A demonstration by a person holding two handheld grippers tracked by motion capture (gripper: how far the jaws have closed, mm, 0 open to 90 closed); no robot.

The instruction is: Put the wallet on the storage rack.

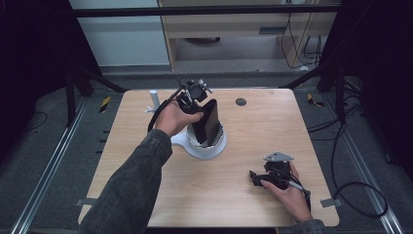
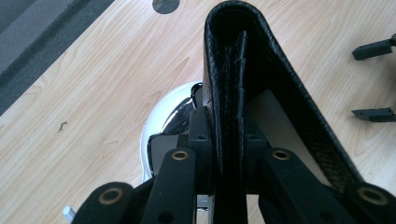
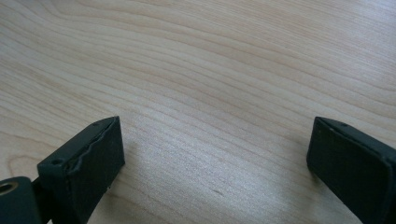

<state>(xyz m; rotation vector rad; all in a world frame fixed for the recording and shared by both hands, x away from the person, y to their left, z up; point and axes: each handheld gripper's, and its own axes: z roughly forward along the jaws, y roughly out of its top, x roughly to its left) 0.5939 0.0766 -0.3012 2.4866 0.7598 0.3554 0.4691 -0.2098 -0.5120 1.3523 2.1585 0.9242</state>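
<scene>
- A person's left gripper [image 1: 195, 97] pinches a black leather wallet [image 1: 208, 122] above a white round holder [image 1: 207, 146] near the back middle of the wooden table [image 1: 243, 195]; the wallet stands nearly upright with its lower end inside the holder's shiny well.
- The risk, judged from this position: the grip sits on one leaf of the folded wallet [image 2: 243, 93], so the other leaf may swing open and catch the holder's rim [image 2: 149, 140] as the wallet goes in or comes out.
- A tilted pull or push could also drag the light-looking holder across the table or tip it, since nothing steadies its base.
- The left gripper's jaws are pressed together on the wallet's edge, the leather sandwiched tight between them, as the left gripper view shows.
- The right gripper [image 1: 260, 178] rests low at the table's near right, well apart from the holder; its jaws stand wide apart, holding nothing, with bare wood between them in the right gripper view.
- A small white post [image 1: 154, 97] stands at the back left, untouched.
</scene>
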